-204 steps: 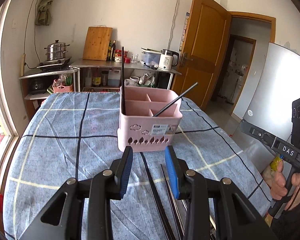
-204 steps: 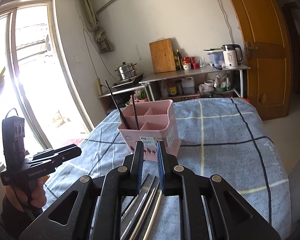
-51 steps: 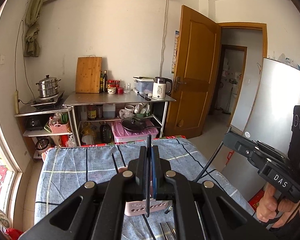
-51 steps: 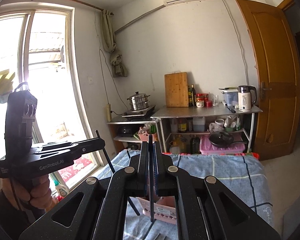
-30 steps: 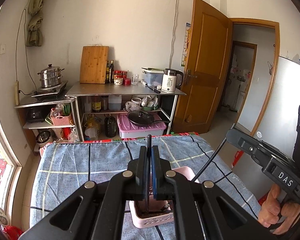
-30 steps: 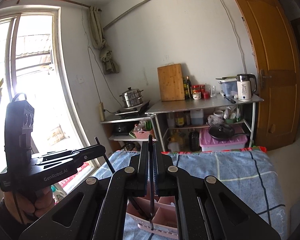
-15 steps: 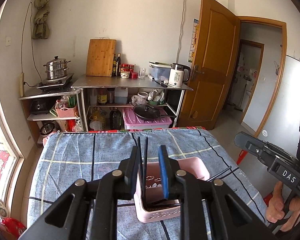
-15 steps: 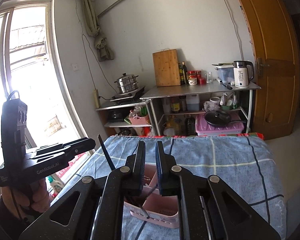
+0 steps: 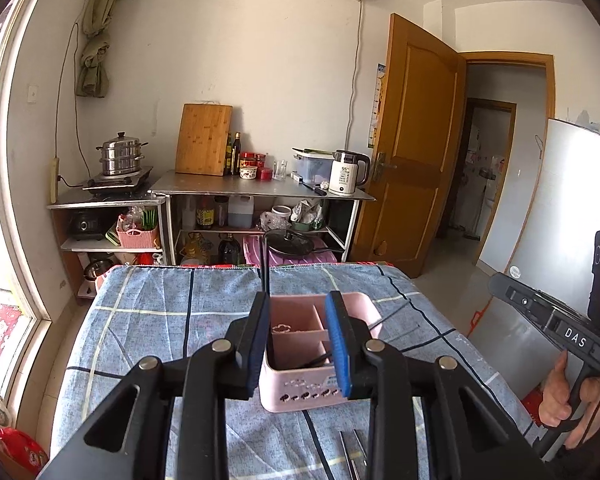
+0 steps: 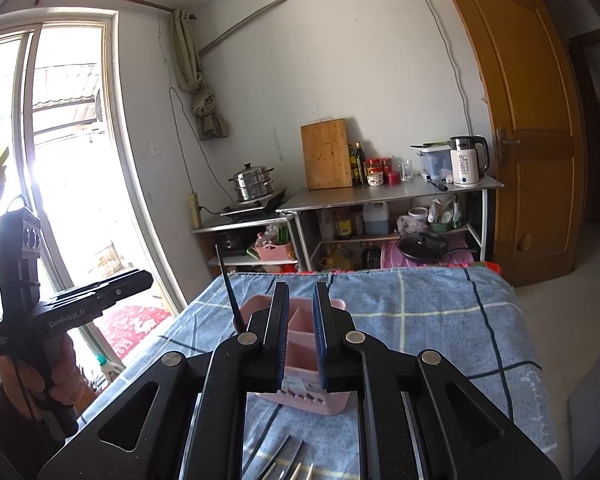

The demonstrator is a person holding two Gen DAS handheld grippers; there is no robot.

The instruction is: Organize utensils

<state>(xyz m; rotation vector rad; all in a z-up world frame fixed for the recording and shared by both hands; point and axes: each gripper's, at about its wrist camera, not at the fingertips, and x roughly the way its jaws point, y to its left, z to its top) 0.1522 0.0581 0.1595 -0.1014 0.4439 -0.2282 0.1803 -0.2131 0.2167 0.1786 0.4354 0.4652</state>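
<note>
Left gripper (image 9: 300,344): matte black plastic arms with triangular cut-outs, round silver pivot screws, blue ribbed pads (image 9: 337,344) on the jaws. Right gripper (image 10: 301,332): same black build, silver screws, dark blue pads. Pistol-grip handles, black; white lettering "DAS" on the right unit, "GenRobot.AI" on the left. Thin black cable along each handle. Dark sleeve at left wrist.

Your left wrist view looks forward along its fingers (image 9: 260,332), close above the desk (image 9: 148,320). Your right wrist view does likewise; both share the pink organizer (image 9: 300,396) and far kitchen shelving (image 10: 388,196).
</note>
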